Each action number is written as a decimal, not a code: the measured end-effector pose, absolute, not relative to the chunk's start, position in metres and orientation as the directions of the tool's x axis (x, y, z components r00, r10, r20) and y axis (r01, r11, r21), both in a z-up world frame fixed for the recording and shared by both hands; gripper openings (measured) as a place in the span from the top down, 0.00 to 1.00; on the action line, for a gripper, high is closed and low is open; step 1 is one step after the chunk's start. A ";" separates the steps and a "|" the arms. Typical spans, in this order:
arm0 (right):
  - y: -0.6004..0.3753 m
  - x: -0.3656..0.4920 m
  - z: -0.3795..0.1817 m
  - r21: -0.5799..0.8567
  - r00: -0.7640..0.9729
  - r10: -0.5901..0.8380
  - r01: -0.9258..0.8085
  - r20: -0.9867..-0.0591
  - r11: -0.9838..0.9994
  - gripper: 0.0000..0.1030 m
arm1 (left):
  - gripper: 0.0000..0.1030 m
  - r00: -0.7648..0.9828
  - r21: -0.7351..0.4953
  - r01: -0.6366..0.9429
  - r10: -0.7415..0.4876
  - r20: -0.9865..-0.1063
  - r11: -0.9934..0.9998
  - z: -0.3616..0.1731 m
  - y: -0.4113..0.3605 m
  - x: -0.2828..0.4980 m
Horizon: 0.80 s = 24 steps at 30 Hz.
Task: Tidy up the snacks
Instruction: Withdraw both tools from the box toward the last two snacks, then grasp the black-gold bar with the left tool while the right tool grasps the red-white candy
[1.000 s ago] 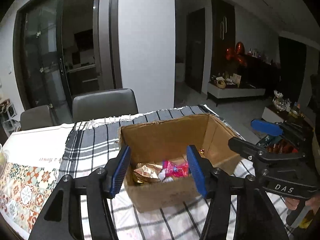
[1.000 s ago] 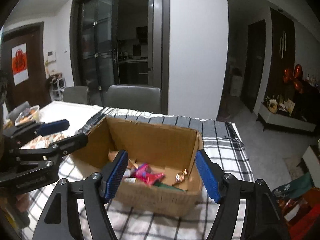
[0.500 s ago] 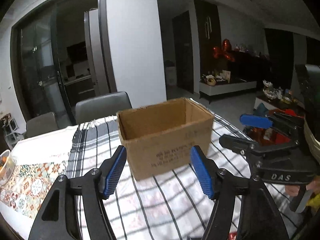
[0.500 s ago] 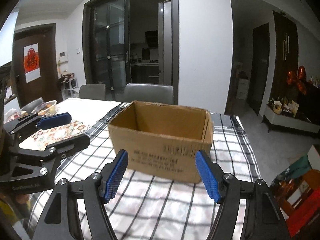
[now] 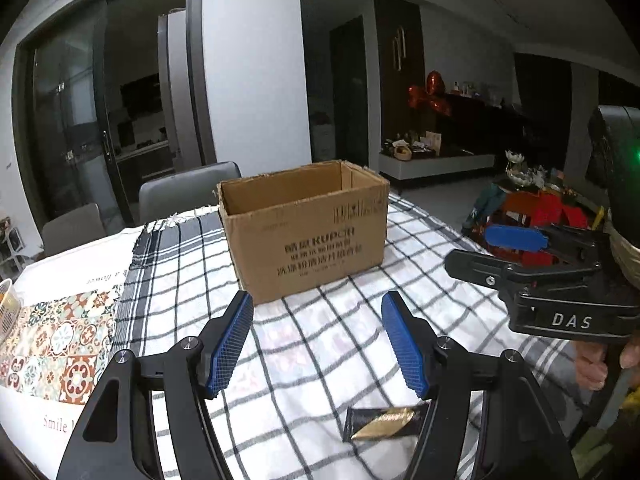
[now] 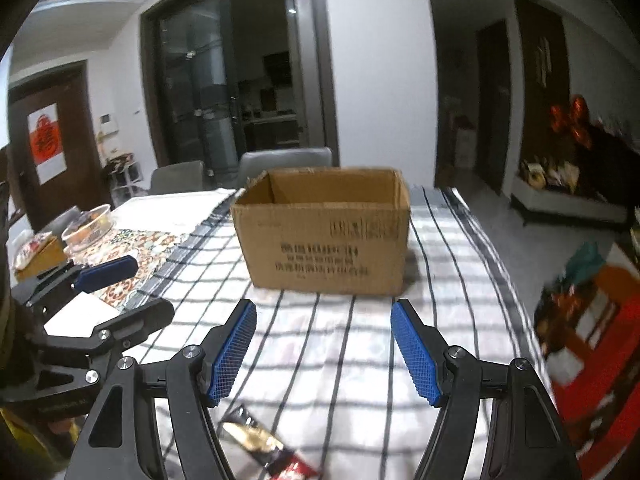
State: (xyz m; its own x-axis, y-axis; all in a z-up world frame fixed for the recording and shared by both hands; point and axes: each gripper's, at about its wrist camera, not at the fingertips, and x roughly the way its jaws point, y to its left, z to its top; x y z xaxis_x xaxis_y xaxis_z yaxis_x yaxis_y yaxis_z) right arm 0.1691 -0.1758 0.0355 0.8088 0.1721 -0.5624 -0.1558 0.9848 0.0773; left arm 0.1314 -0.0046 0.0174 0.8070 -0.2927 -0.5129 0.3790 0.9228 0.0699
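Observation:
An open cardboard box (image 5: 308, 228) stands on the checked tablecloth (image 5: 304, 340); it also shows in the right wrist view (image 6: 326, 228). Its inside is hidden from this height. A black and gold snack packet (image 5: 382, 422) lies on the cloth near the table's front, also seen in the right wrist view (image 6: 264, 448). My left gripper (image 5: 318, 344) is open and empty, low over the cloth, just behind the packet. My right gripper (image 6: 324, 350) is open and empty, beside the left one, also short of the box.
Grey chairs (image 5: 188, 192) stand behind the table. A patterned mat (image 5: 56, 344) covers the table's left part. A glass bowl (image 6: 88, 224) and other items sit at the far left. A red crate (image 6: 600, 332) lies on the floor to the right.
Both grippers have pulled back and down from over the box to low above the cloth. The snacks inside the box are out of sight now, and the loose packet has come into view.

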 end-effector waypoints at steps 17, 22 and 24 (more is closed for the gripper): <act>-0.172 0.113 -0.046 0.198 0.686 0.131 0.020 -0.716 0.980 0.32 | 0.36 0.760 0.166 0.423 -0.249 -0.601 0.891 -0.049 -0.010 0.096; -0.170 0.111 -0.059 0.185 0.665 0.129 0.013 -0.735 0.983 0.32 | 0.36 0.732 0.147 0.409 -0.227 -0.643 0.901 -0.066 -0.009 0.097; -0.170 0.111 -0.065 0.187 0.658 0.131 0.015 -0.742 0.982 0.33 | 0.36 0.725 0.152 0.405 -0.215 -0.655 0.902 -0.072 -0.008 0.098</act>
State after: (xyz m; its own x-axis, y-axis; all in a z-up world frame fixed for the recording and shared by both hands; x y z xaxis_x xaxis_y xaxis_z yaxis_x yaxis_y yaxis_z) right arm 0.1113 -0.1703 -0.0649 0.6578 0.1312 -0.7417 0.0145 0.9823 0.1866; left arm 0.0980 -0.0082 -0.0718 0.7247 -0.2147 -0.6548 0.4045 0.9018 0.1521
